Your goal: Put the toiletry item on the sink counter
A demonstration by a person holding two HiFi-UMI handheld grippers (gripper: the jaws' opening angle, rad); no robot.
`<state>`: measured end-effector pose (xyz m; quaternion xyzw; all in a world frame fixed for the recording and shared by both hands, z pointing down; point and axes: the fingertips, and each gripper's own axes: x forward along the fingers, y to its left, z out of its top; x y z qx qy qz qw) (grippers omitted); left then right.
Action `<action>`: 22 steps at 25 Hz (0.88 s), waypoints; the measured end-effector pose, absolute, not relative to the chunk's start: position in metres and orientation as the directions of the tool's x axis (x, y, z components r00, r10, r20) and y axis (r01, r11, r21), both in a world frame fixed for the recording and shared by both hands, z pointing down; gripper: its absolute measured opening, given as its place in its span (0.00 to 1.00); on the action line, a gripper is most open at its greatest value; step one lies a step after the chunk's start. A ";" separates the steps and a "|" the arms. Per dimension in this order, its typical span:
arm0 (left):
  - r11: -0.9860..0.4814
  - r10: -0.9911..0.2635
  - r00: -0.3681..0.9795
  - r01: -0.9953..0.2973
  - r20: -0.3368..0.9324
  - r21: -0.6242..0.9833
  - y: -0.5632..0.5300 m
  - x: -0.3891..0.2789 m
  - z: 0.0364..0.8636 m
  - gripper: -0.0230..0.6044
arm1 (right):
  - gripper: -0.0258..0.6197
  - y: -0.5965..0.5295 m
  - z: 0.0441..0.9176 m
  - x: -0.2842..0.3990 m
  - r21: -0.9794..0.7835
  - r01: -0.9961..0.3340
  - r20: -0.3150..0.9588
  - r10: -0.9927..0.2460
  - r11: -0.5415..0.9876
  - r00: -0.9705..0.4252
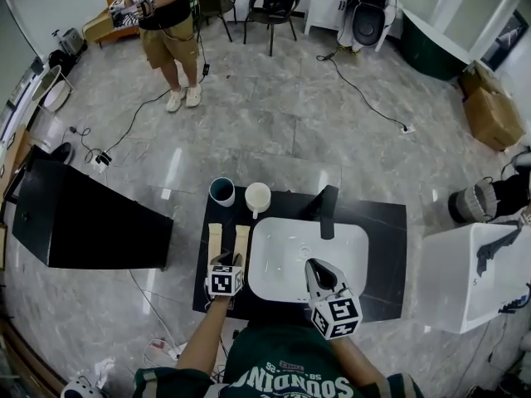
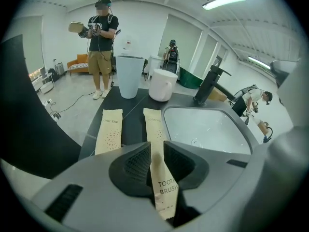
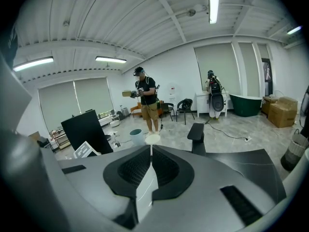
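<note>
Two tan toothbrush packets lie side by side on the black sink counter [image 1: 383,240], left of the white basin [image 1: 278,259]. My left gripper [image 1: 226,262] [image 2: 157,154] is shut on the near end of the right packet [image 1: 241,240] [image 2: 154,127], whose far end rests on the counter. The other packet [image 1: 215,239] [image 2: 109,137] lies free beside it. Over the basin's front edge, my right gripper [image 1: 316,266] [image 3: 150,159] is shut, and nothing that I can make out is held.
A teal cup [image 1: 221,191] [image 2: 129,76] and a white cup [image 1: 258,197] [image 2: 161,85] stand at the counter's back. The black faucet [image 1: 328,210] [image 2: 209,83] rises behind the basin. A black box [image 1: 83,218] stands left, a white cabinet [image 1: 473,276] right. A person [image 1: 166,23] stands farther back.
</note>
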<state>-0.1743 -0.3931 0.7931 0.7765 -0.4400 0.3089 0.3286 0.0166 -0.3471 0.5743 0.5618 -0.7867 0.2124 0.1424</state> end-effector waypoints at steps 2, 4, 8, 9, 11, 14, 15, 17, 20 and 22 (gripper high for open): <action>-0.398 -0.494 0.432 -0.884 0.754 0.245 -0.392 -0.173 0.785 0.18 | 0.11 -0.349 0.572 0.016 -0.173 -0.943 0.458 -0.825 0.283 -0.331; -0.409 -0.506 0.457 -0.874 0.732 0.262 -0.391 -0.169 0.773 0.13 | 0.11 -0.351 0.570 0.015 -0.167 -0.944 0.453 -0.828 0.286 -0.331; -0.436 -0.524 0.531 -0.839 0.666 0.326 -0.393 -0.154 0.743 0.05 | 0.11 -0.356 0.566 0.014 -0.151 -0.946 0.445 -0.834 0.288 -0.325; -0.440 -0.530 0.540 -0.834 0.653 0.332 -0.394 -0.151 0.736 0.05 | 0.11 -0.357 0.565 0.013 -0.151 -0.945 0.442 -0.835 0.289 -0.326; -0.454 -0.543 0.557 -0.824 0.628 0.338 -0.396 -0.144 0.722 0.05 | 0.11 -0.358 0.564 0.012 -0.153 -0.944 0.434 -0.838 0.292 -0.330; -0.486 -0.564 0.588 -0.804 0.580 0.342 -0.400 -0.131 0.696 0.05 | 0.11 -0.362 0.562 0.011 -0.157 -0.942 0.420 -0.843 0.298 -0.337; -0.498 -0.571 0.598 -0.797 0.562 0.342 -0.401 -0.127 0.687 0.05 | 0.11 -0.362 0.561 0.010 -0.159 -0.941 0.416 -0.844 0.299 -0.338; -0.524 -0.581 0.619 -0.781 0.529 0.338 -0.402 -0.119 0.670 0.05 | 0.11 -0.364 0.561 0.010 -0.163 -0.940 0.410 -0.846 0.300 -0.341; -0.569 -0.588 0.647 -0.757 0.485 0.322 -0.405 -0.108 0.645 0.05 | 0.11 -0.369 0.559 0.008 -0.168 -0.939 0.402 -0.849 0.301 -0.344; -0.596 -0.592 0.658 -0.746 0.466 0.297 -0.406 -0.102 0.631 0.05 | 0.11 -0.372 0.556 0.008 -0.172 -0.938 0.396 -0.851 0.301 -0.345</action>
